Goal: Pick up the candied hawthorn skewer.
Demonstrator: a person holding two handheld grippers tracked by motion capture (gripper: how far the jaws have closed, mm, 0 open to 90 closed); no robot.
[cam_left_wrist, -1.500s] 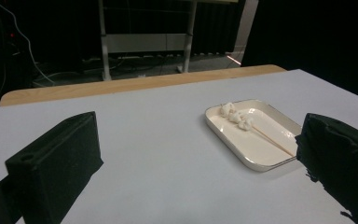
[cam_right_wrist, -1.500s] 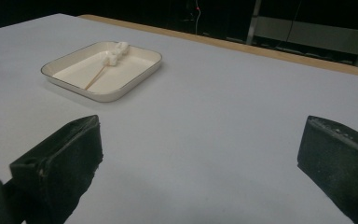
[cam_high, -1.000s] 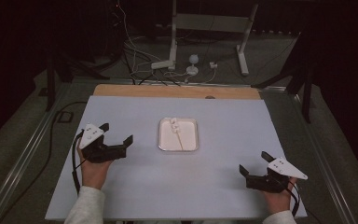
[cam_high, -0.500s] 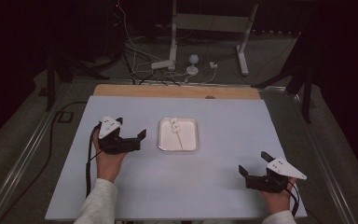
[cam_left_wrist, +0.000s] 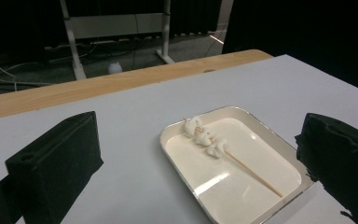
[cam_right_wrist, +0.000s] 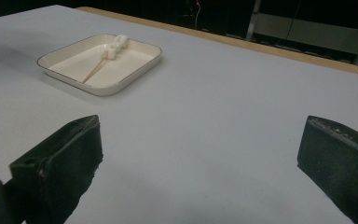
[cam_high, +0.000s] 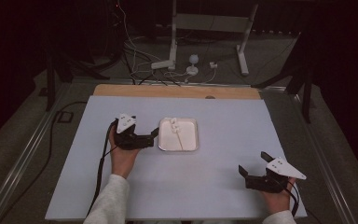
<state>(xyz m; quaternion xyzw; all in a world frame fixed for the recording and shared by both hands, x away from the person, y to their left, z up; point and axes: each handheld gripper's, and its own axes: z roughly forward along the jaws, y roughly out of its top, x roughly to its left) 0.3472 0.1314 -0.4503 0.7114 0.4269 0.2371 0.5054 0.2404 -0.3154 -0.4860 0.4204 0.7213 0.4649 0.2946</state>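
Observation:
A shallow white tray (cam_high: 193,144) lies at the middle of the pale table. In it lies a wooden skewer (cam_high: 181,140) with several white lumps (cam_high: 173,124) at its far end. My left gripper (cam_high: 151,137) is open, its jaws at the tray's left rim and apart from it. In the left gripper view the tray (cam_left_wrist: 177,170) and the skewer (cam_left_wrist: 251,171) lie just ahead between the spread jaws (cam_left_wrist: 198,140). My right gripper (cam_high: 253,164) rests open at the near right, far from the tray. Its own view has the open gripper (cam_right_wrist: 200,140) and the tray (cam_right_wrist: 103,87) far off.
The white table top (cam_high: 200,191) has a wooden strip (cam_high: 177,91) along its far edge. Beyond it, on the floor, lie cables and a white stand (cam_high: 173,42). A black cable (cam_high: 100,172) trails from the left gripper along the person's sleeve.
My left gripper has moved right and forward from the table's left side up to the tray's left rim, staying open. The right gripper has not moved.

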